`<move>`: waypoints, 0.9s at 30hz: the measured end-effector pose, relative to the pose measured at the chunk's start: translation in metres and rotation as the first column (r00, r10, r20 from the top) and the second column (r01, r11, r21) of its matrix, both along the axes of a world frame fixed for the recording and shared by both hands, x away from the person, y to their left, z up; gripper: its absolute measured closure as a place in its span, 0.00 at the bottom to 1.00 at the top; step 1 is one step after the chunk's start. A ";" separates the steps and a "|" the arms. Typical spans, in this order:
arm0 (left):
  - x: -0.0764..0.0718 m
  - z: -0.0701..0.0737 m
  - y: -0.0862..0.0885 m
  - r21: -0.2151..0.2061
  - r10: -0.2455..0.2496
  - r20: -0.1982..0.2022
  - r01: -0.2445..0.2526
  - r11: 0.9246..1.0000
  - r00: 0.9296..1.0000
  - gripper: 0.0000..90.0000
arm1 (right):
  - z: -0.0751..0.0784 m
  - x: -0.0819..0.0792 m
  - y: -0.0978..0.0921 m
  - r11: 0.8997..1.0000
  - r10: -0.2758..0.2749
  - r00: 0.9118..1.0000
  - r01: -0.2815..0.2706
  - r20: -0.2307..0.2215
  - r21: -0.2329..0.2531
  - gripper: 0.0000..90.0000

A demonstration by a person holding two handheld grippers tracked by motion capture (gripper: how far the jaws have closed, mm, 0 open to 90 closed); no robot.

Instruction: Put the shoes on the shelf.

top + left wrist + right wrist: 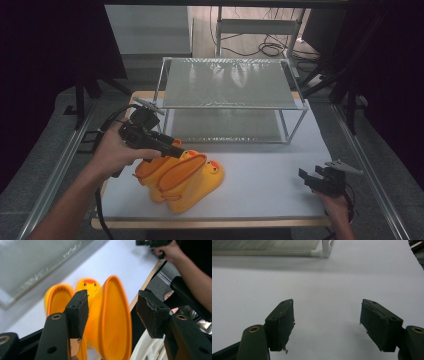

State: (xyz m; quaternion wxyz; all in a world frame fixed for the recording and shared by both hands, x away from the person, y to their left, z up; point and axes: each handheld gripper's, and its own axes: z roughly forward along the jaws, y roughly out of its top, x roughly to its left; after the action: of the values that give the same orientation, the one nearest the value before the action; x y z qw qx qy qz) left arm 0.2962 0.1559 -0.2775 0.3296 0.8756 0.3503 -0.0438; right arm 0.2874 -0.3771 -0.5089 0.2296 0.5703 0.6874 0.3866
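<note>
Two yellow rubber boots with duck faces lie side by side at the table's front left, the near boot (192, 182) and the far boot (152, 172). My left gripper (178, 150) hovers at their top openings. In the left gripper view it (113, 312) stands open, with the near boot's orange rim (117, 315) between the jaws and close to the left one; the far boot (58, 300) lies beyond. My right gripper (312, 177) rests low at the table's front right, open (327, 322) over bare white tabletop with nothing between its jaws.
A two-level metal rack with mesh shelves (227, 82) stands at the back of the white table (270, 165); its corner post (323, 250) is far ahead of the right gripper. Open tabletop lies between the boots and the right gripper.
</note>
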 end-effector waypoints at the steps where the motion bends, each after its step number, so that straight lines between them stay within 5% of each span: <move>1: 0.001 -0.004 0.002 0.008 0.003 -0.013 -0.003 1.000 1.000 0.47 | 0.000 0.000 0.000 1.000 0.000 1.000 0.000 0.000 0.001 0.30; 13: 0.011 -0.038 -0.001 0.081 -0.014 -0.101 0.023 0.996 0.995 0.39 | -0.002 0.001 0.001 1.000 0.005 1.000 -0.005 -0.010 -0.005 0.30; 18: 0.013 -0.049 -0.006 0.135 -0.012 -0.107 0.027 0.990 0.994 0.39 | -0.003 0.001 0.001 1.000 0.003 1.000 -0.003 -0.010 -0.001 0.30; 27: 0.015 -0.066 -0.016 0.172 0.008 -0.103 0.010 0.985 0.995 0.45 | -0.004 0.001 0.001 1.000 0.001 1.000 -0.001 -0.011 -0.004 0.30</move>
State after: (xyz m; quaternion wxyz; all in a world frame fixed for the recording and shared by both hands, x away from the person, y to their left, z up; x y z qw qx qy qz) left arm 0.3116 0.1402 -0.3439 0.2342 0.8976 0.3690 -0.0586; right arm 0.2888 -0.3764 -0.5126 0.2267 0.5717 0.6896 0.3824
